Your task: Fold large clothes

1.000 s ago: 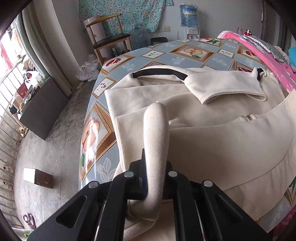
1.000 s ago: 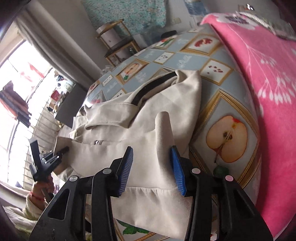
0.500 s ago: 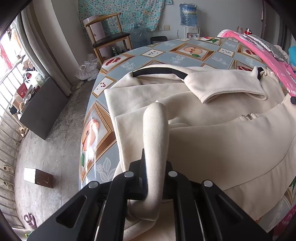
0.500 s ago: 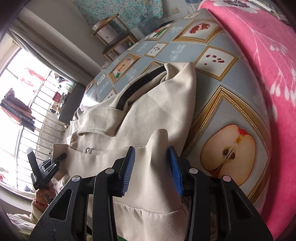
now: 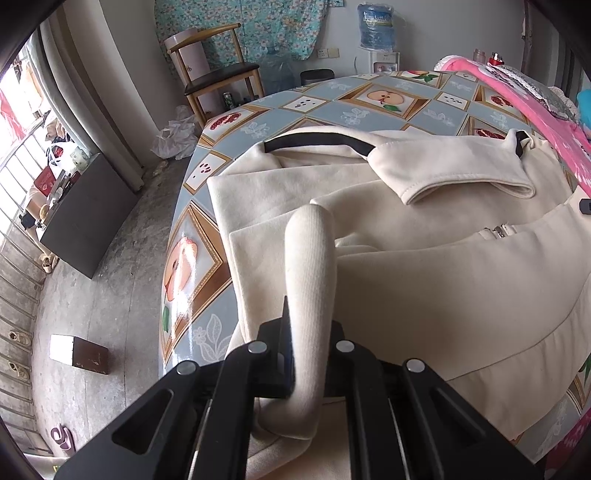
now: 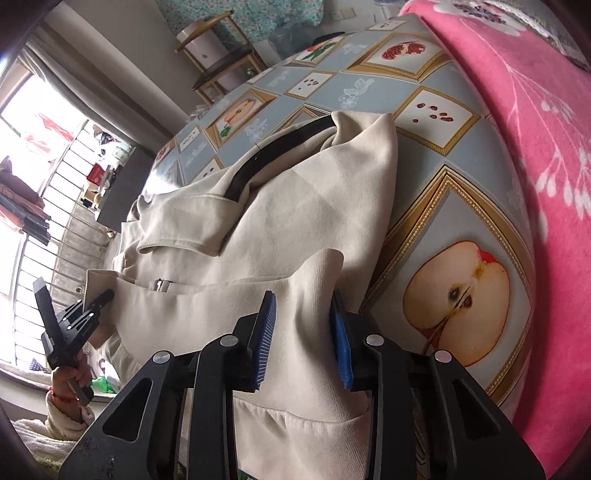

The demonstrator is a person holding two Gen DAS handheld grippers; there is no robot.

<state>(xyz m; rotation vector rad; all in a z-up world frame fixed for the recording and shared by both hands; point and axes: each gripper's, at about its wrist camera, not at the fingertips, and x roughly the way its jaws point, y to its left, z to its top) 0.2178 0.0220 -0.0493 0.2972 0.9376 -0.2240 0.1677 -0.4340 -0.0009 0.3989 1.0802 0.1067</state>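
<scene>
A cream jacket (image 5: 424,277) with a black collar band (image 5: 317,140) lies spread on the fruit-patterned table (image 5: 388,107). My left gripper (image 5: 310,354) is shut on a ribbed strip of the jacket's near left edge, which stands up in a loop between the fingers. In the right wrist view the jacket (image 6: 295,206) fills the middle. My right gripper (image 6: 303,343) has its blue pads on both sides of a raised ribbed corner of the hem; its jaws are closing and the pads touch the cloth. At the far left a hand holds the left gripper (image 6: 70,325) at the jacket's other edge.
A pink blanket (image 6: 535,110) covers the table's right side, close to the jacket. Bare tablecloth (image 6: 436,110) shows beyond the collar. A wooden chair (image 5: 221,74), a water jug (image 5: 376,26) and a dark cabinet (image 5: 88,221) stand on the floor past the table's left edge.
The right gripper's jaws have narrowed onto the raised hem corner, and it has sunk closer to the jacket. The left gripper has kept still with the ribbed strip in it.
</scene>
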